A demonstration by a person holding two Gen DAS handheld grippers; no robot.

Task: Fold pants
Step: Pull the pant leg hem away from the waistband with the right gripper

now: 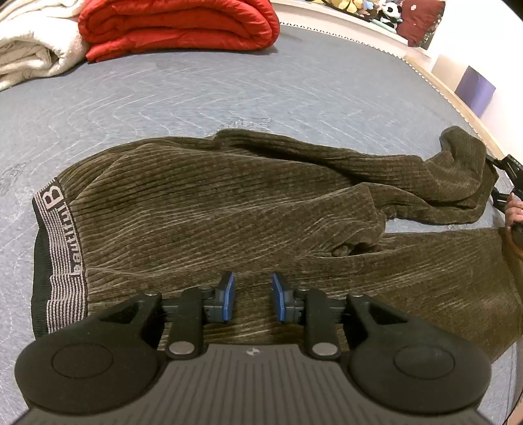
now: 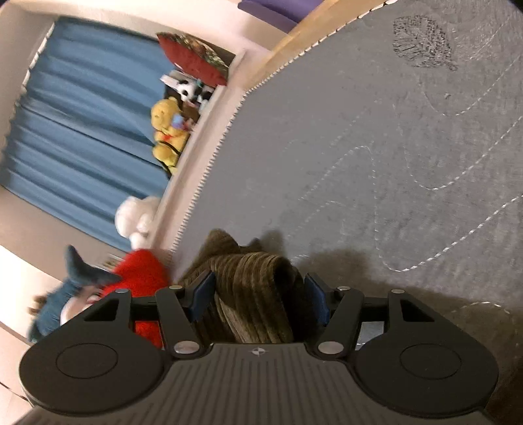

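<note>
Left hand-held gripper [image 1: 251, 296]: blue-padded fingers [image 1: 228, 292] stand apart with nothing between them, poised low over the brown corduroy pants [image 1: 209, 209]; whether the pads touch the cloth cannot be told. Right hand-held gripper [image 2: 260, 299]: fingers clamped on a bunched, lifted fold of the same pants [image 2: 255, 287], at a leg end. In the left wrist view this gripper [image 1: 505, 183] appears at the far right, held by the person's hand [image 1: 514, 212], with the leg end raised off the bed.

The pants lie spread on a grey quilted bed cover [image 1: 228, 88], waist to the left and legs to the right, one leg partly doubled over the other. The striped waistband [image 1: 62, 255] carries woven lettering: a large "B" is legible, while the smaller letters beside it cannot be read with certainty.

Beyond the pants: a folded red quilt [image 1: 176, 26] and a cream blanket [image 1: 29, 49], touching. Along the bed's edge sit plush toys, including a yellow bear [image 2: 168, 130] and a panda [image 2: 191, 90], before a blue curtain [image 2: 81, 124].
</note>
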